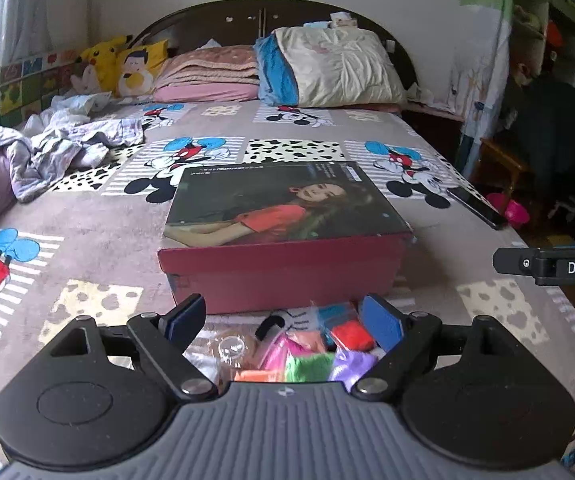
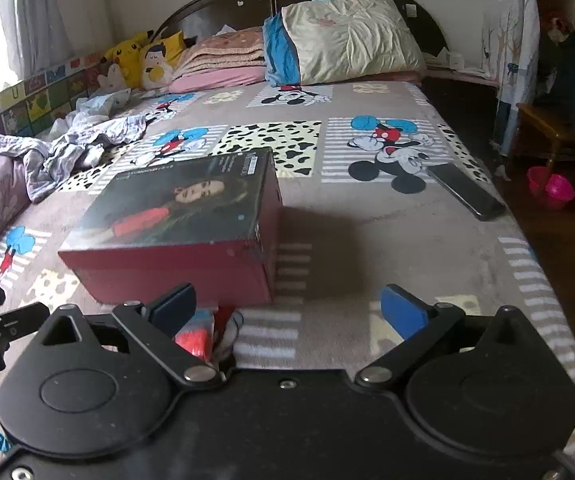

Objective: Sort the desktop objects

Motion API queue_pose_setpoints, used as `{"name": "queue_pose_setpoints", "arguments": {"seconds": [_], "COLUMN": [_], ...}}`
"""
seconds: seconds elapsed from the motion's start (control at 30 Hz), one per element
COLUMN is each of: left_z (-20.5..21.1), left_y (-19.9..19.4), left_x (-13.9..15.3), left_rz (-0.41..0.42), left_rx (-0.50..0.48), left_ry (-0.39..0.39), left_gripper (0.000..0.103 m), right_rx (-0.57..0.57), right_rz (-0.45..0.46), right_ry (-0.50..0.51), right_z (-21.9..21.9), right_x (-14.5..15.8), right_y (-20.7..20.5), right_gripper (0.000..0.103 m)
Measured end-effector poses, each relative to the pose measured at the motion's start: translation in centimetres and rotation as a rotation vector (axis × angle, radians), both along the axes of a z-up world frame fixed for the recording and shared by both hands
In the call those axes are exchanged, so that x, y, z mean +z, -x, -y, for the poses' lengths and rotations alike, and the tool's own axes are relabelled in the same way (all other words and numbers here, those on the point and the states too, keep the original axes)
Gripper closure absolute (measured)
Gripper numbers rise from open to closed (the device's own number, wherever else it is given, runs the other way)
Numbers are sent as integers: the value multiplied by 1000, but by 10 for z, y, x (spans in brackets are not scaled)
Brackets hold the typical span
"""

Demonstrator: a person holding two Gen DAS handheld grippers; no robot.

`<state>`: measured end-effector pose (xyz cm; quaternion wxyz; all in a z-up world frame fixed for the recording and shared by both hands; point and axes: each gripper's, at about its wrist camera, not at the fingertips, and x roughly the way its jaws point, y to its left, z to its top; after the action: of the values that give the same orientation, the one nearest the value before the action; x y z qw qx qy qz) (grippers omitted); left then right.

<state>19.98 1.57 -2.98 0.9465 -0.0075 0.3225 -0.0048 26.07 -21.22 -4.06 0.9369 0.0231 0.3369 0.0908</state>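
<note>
A red box with a woman's photo on its lid (image 1: 283, 236) lies on the bed; it also shows in the right wrist view (image 2: 179, 232). A clear bag of colourful clay packets (image 1: 311, 348) lies just in front of the box, between the fingers of my open left gripper (image 1: 283, 320), apart from both pads. In the right wrist view part of the bag (image 2: 203, 334) shows beside the left finger. My right gripper (image 2: 291, 306) is open and empty over bare blanket to the right of the box. The right gripper's tip (image 1: 547, 266) shows at the left wrist view's right edge.
A black phone (image 2: 465, 190) lies near the bed's right edge. Crumpled clothes (image 1: 63, 144) lie at the left, pillows and plush toys (image 1: 327, 68) at the headboard. The floor with a pink bucket (image 2: 551, 188) is to the right.
</note>
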Motion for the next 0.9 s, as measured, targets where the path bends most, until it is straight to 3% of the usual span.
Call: {"name": "queue_pose_setpoints", "arguments": {"seconds": [0.37, 0.67, 0.9], "left_z": [8, 18, 17], "left_y": [53, 97, 124], "left_x": [3, 20, 23], "left_rz": [-26, 31, 22], "left_rx": [5, 2, 7], "left_ry": [15, -21, 31], "left_gripper": [18, 18, 18], "right_rx": [24, 46, 75], "right_rz": [5, 3, 7], "right_ry": [25, 19, 17], "right_z": [1, -1, -8], "right_x": [13, 20, 28], "right_y": [62, 107, 130], "right_gripper": [3, 2, 2]}}
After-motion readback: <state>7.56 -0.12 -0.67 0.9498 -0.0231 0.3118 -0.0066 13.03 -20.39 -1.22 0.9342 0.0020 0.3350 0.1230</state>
